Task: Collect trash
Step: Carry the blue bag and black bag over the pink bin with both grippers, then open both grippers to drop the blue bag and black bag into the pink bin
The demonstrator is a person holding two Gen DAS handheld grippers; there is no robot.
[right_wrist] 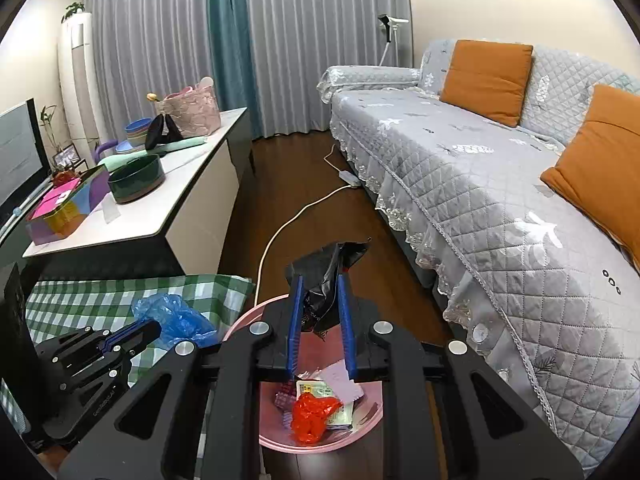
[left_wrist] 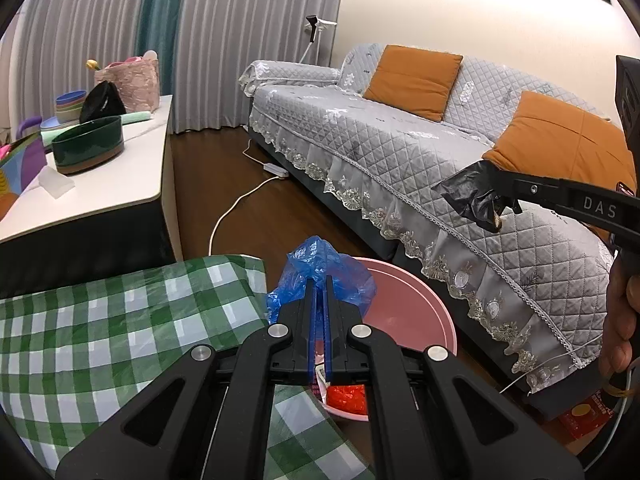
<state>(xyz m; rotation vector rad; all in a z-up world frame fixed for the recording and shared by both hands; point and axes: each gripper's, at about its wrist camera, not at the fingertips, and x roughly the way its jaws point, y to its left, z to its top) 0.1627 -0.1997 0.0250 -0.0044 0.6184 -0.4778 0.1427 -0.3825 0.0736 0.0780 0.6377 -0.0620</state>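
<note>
My left gripper is shut on a crumpled blue plastic bag, held at the edge of the green checked cloth just above the pink basin. In the right wrist view the left gripper and blue bag show at lower left. My right gripper is shut on a black crumpled wrapper, held above the pink basin. The basin holds a red plastic scrap, paper and cards. In the left wrist view the right gripper holds the black wrapper over the sofa's front.
A grey quilted sofa with orange cushions fills the right. A white cable runs across the wooden floor. A white counter on the left carries a dark green bowl, a colourful box and a pink basket.
</note>
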